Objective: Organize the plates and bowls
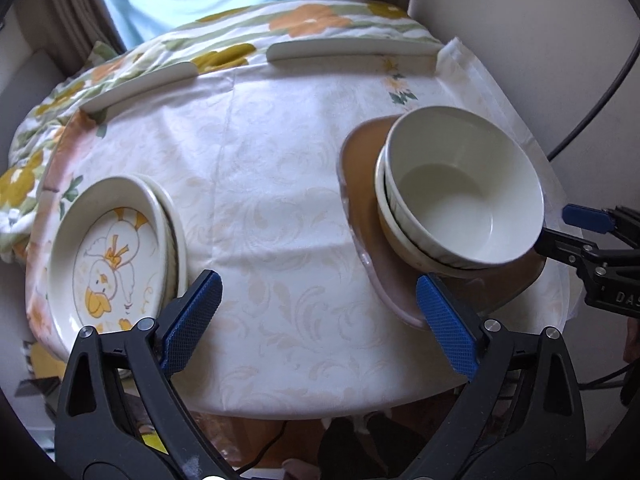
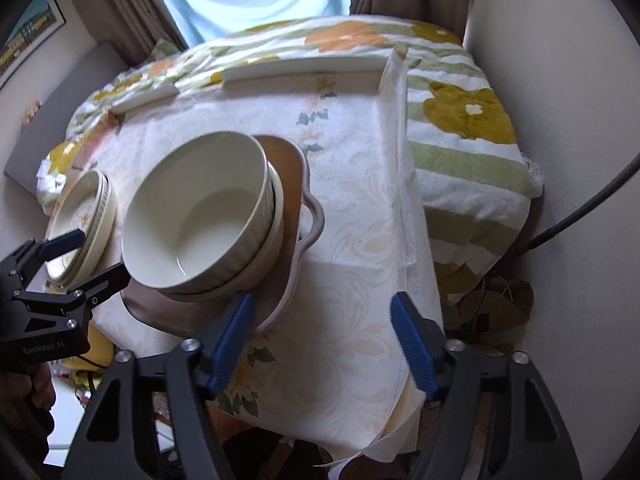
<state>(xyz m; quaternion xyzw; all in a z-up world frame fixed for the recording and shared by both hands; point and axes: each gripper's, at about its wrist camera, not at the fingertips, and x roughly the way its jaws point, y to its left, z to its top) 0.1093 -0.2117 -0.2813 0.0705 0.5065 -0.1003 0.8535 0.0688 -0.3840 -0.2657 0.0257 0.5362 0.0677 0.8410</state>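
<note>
Two white bowls [image 1: 460, 200] sit stacked on a brown tray [image 1: 360, 184] on the tabletop [image 1: 260, 200]. Duck plates [image 1: 108, 248] sit stacked well apart from it. The left gripper [image 1: 320, 320] and right gripper [image 2: 320, 344] both have released, empty jaws.
</note>
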